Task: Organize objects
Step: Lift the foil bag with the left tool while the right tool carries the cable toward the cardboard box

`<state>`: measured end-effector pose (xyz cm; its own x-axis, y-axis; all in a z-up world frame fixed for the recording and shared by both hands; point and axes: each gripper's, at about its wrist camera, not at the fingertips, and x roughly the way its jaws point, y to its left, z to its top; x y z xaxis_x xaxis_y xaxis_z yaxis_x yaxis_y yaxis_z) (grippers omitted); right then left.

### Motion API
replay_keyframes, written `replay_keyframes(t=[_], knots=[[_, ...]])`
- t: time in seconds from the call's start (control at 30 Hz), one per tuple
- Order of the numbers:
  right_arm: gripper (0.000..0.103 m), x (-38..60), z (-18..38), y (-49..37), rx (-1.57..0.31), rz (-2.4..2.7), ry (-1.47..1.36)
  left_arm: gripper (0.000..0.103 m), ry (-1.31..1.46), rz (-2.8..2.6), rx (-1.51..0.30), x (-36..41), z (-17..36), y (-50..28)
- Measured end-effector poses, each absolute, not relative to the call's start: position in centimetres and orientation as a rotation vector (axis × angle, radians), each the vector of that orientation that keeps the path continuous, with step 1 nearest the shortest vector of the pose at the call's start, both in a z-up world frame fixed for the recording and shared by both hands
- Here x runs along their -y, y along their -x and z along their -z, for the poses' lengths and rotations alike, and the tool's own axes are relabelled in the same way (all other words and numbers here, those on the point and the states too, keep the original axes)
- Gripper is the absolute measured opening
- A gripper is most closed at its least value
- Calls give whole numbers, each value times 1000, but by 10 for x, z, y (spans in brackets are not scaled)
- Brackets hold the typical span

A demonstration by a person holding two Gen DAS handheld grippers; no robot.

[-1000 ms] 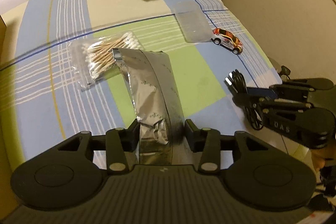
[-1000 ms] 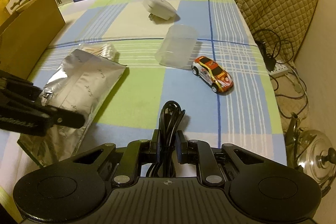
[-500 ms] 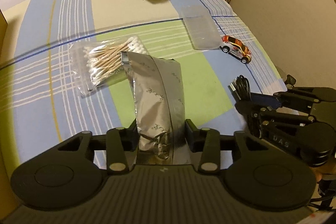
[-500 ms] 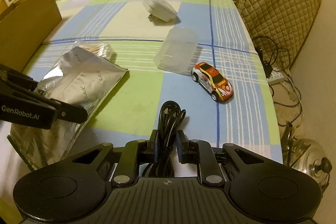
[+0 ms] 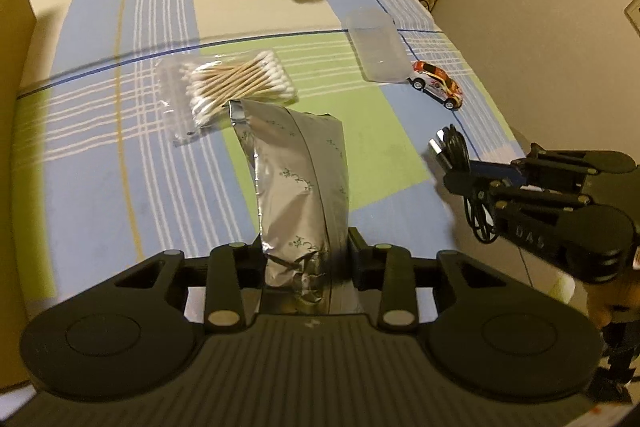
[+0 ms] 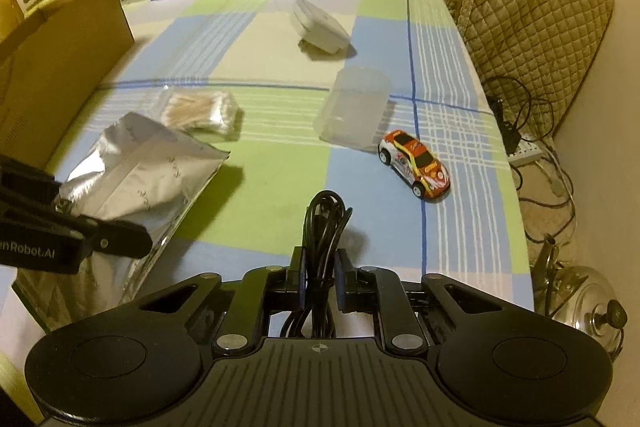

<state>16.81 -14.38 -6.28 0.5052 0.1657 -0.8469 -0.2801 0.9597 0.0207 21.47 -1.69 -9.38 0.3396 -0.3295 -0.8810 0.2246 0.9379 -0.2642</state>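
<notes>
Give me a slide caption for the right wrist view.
Right gripper clamps a black cable above the checked tablecloth.

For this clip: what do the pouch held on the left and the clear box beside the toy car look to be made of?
The crinkled silver pouch, clamped in the left hand-held gripper, looks like metallised foil film: mirror-like sheen, sharp creases, a flat sealed edge. The clear rectangular box lying next to the orange-and-white toy car looks like thin, slightly frosted rigid plastic: the tablecloth's stripes show through its walls.
</notes>
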Motion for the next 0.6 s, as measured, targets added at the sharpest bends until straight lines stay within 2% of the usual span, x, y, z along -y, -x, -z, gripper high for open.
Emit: replay_keyframes(t=[0.6], knots=[[11, 99, -41, -115, -831, -365, 79, 31, 174, 327, -986, -22, -2, -159]])
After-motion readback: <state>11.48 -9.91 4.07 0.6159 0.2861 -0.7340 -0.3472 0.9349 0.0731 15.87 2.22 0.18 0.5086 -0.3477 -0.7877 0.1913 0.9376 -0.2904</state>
